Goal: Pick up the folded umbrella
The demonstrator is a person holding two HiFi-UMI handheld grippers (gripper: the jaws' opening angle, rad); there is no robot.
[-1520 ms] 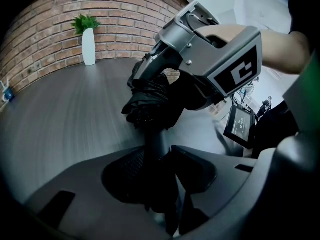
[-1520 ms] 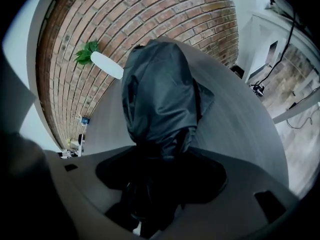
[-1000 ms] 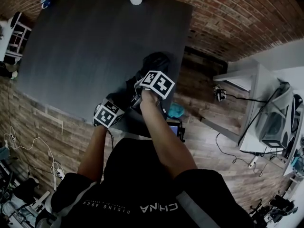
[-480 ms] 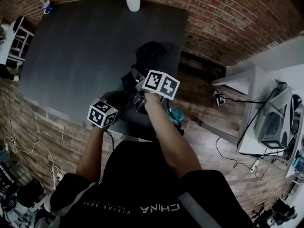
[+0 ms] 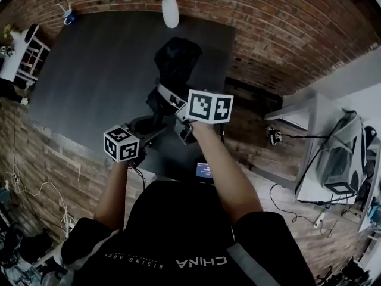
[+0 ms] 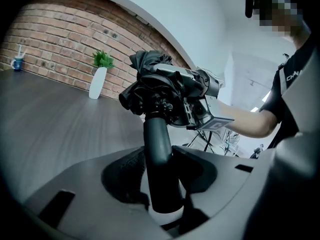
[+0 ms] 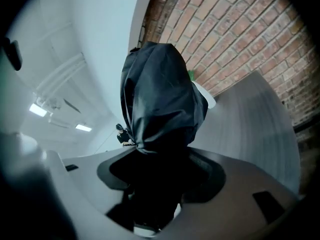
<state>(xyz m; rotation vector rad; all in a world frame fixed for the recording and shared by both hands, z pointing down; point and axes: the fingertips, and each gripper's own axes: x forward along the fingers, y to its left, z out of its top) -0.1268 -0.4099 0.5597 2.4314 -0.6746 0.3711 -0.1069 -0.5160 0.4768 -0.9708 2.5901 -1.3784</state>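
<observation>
Printed in white on the black shirt [image 5: 196,246]: "CHINA". Clamped round the smooth, dark, cylindrical handle [image 6: 159,149] of the folded umbrella [image 5: 174,61] with the left gripper [image 6: 162,199]. Closed on the umbrella's crumpled black fabric with the right gripper [image 7: 150,194]. Held in the air over the dark wood-grain table [image 5: 83,70], short of a white vase [image 5: 170,12] and the red brick wall [image 5: 286,28]. Lifted since a second ago, with the checkered marker cubes [image 5: 209,106] higher and the umbrella clear of the tabletop.
</observation>
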